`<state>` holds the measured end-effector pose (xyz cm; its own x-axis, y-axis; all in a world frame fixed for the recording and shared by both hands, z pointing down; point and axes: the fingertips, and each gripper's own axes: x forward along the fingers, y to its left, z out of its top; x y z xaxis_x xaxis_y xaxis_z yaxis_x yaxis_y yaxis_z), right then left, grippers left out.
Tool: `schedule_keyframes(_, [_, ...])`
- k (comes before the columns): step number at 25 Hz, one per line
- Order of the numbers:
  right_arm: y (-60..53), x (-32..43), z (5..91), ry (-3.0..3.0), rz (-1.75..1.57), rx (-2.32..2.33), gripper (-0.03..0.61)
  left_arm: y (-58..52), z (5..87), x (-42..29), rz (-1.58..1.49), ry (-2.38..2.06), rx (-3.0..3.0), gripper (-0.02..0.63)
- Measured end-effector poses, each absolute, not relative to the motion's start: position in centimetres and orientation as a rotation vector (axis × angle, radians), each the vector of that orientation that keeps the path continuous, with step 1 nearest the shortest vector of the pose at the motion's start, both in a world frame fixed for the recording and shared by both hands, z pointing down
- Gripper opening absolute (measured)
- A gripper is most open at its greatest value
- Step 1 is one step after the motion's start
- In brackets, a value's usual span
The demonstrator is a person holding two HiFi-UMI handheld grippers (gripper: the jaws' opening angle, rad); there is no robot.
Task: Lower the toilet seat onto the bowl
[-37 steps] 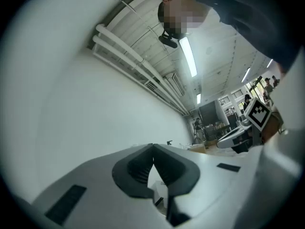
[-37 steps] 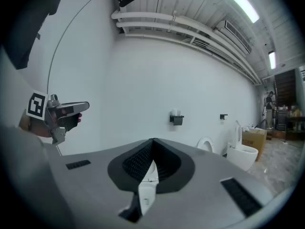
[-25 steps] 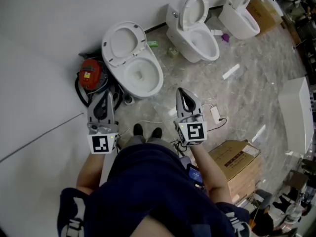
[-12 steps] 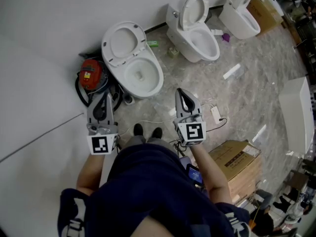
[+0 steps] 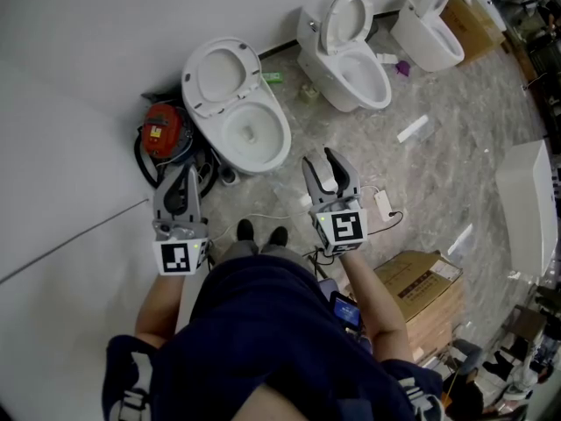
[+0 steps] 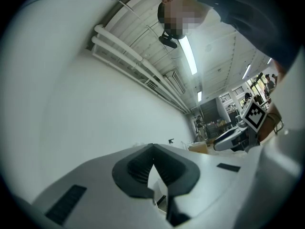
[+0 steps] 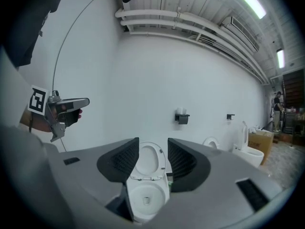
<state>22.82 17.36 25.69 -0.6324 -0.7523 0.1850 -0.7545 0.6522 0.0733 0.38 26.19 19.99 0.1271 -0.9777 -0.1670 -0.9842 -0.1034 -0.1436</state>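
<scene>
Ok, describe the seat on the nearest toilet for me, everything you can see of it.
The seat is a white, glossy, plastic-looking oval ring with a wide oval opening. It stands raised, tipped back toward the white wall behind the toilet. Its lower edge joins the rear of the bowl, which lies open below it. It looks clean and whole. Nothing else touches it; whether a lid stands behind it cannot be told.

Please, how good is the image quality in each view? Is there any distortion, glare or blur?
Head view: evenly lit and sharp, with mild bending toward the edges. Left gripper view: strong fisheye with black corners, and the ceiling lamp glares. Right gripper view: the same fisheye curves the ceiling pipes, while the toilet stays sharp in soft light.
</scene>
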Motion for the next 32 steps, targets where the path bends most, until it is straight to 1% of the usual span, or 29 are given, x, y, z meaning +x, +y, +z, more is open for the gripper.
schedule_keyframes(6, [17.3,22.2,25.3,-2.719,0.020,1.186,0.286,26.5,19.8,0.4,0.036,1.947,-2.165,0.025])
schedule_keyframes(9, [17.2,22.1,25.5,-2.734,0.013,1.160,0.304,26.7,19.9,0.6,0.026,1.952,-2.161,0.025])
schedule_keyframes(23, [14.4,22.4,26.3,-2.851,0.131,1.039,0.308,27.8,20.0,3.0,-0.060,2.017,-2.071,0.025])
schedule_keyframes(32, [12.9,20.1,27.8,-2.886,0.189,0.908,0.308,28.3,20.0,3.3,-0.102,2.061,-2.010,0.025])
